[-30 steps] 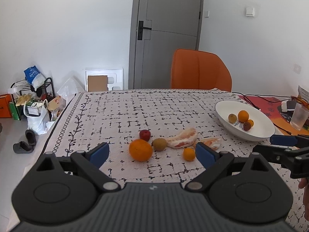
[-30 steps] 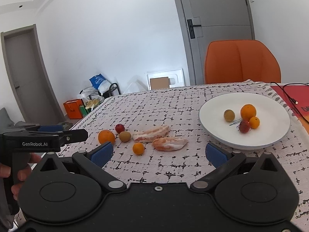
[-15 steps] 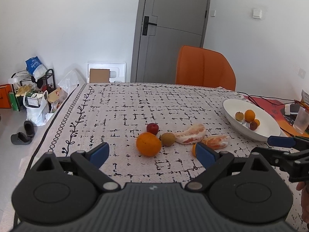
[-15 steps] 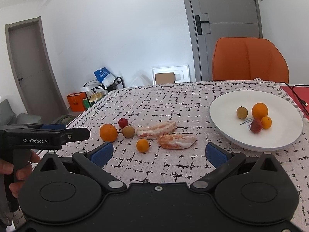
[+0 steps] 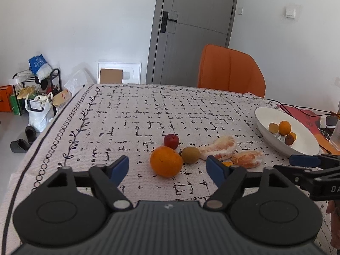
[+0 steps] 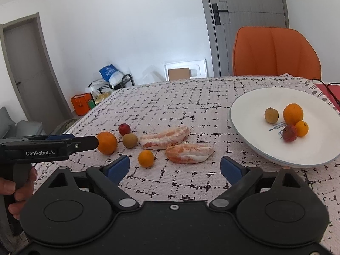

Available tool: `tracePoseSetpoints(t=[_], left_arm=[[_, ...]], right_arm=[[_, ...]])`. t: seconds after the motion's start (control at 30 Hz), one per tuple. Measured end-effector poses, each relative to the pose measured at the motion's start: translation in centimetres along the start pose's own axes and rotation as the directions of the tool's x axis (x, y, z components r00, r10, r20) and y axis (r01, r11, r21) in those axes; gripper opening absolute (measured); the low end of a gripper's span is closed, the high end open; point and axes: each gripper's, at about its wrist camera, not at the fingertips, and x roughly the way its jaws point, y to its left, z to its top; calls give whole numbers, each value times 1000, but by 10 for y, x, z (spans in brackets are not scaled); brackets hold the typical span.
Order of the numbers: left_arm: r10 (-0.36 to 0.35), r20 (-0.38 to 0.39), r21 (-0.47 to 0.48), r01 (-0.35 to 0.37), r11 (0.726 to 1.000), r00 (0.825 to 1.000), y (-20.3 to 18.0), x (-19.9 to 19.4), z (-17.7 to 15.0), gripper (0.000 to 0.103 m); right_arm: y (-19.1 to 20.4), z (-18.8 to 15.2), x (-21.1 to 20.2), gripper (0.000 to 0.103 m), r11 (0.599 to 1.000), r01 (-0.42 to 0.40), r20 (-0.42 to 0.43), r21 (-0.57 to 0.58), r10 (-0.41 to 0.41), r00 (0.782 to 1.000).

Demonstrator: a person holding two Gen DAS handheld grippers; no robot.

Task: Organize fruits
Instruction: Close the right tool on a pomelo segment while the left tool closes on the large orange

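On the patterned tablecloth lie a large orange (image 5: 166,161) (image 6: 107,142), a small red fruit (image 5: 171,141) (image 6: 124,129), a brown kiwi-like fruit (image 5: 190,155) (image 6: 130,140), two peeled pomelo segments (image 5: 218,149) (image 6: 164,137) (image 6: 189,153) and a small orange (image 6: 145,158). A white plate (image 6: 250,106) (image 5: 262,116) at the right holds several small fruits. My left gripper (image 5: 167,169) is open, just short of the large orange. My right gripper (image 6: 175,167) is open and empty in front of the small orange and the near segment.
An orange chair (image 5: 230,72) stands at the table's far side. Cables and a red mat (image 5: 306,114) lie right of the plate. Bags and a rack (image 5: 36,97) sit on the floor to the left. The table's left edge (image 5: 53,131) is close.
Both grippers have moved forward toward the fruit, which looks larger now. The left gripper has closed in on the large orange. Both stay open and empty.
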Motion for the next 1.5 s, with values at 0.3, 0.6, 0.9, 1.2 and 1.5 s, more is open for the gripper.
tracePoseSetpoints(t=[0.3,0.6,0.9,1.2,1.5], left_arm=[[-4,-29,-5,4,1000,1000,1,22,1,66],[-9,-53,-20,8,1000,999,5,39,3,53],[-26,-55,-33,24,999,998,8,41,3,40],[-8,-53,-46,6,999,999,17,35,4,40],[-2,-37,-46,1,999,999,15,22,5,40]], right_arm=[[-7,4,24,83,1000,21,-45,12,-21,999],[-8,10,41,83,999,46,-65,-13,-46,997],[-3,13,56,83,997,63,-82,-50,-67,994],[1,13,65,77,995,69,-86,-72,-75,993],[1,11,57,61,996,52,-86,-79,-59,995]])
